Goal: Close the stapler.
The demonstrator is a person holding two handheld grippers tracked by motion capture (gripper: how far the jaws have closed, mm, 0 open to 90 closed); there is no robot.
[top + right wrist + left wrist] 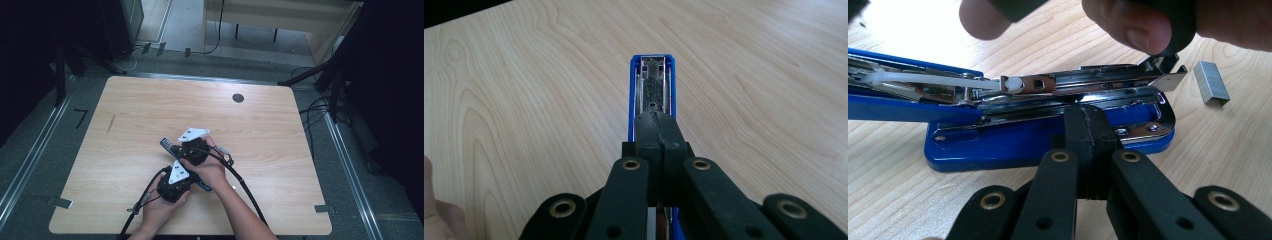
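Bench [125, 110]: pale wood, rounded corners, spanning the middle of the high view, with a small dark round spot [238, 98] toward its upper right. Stapler [1048, 132]: blue, lying just below the centre of the high view between the two hands; in the left gripper view it lies across the frame with its top swung back to the left, the chrome magazine bared and a white pusher rod running along it. Left tool [1087, 131]: jaws closed together, tips just in front of the stapler's blue base near its front end; whether they touch it cannot be told. Right tool [659, 131]: jaws likewise closed, with nothing seen between them, tips over the open channel, which runs away up the centre of the right gripper view. Staples [1211, 83]: one small grey strip on the bench at the right edge of the left gripper view, just beside the stapler's nose. Step in hand, as judged: loading, with the magazine open and the strip not yet in. The next move calls for one tool to open, take the strip by its sides, and lay it into the channel while the other steadies the base. View notes: the left gripper view gives the strip, pusher, and a fingertip [1143, 30] along the top edge; the right gripper view gives the channel end-on; the high view gives both hands close together.
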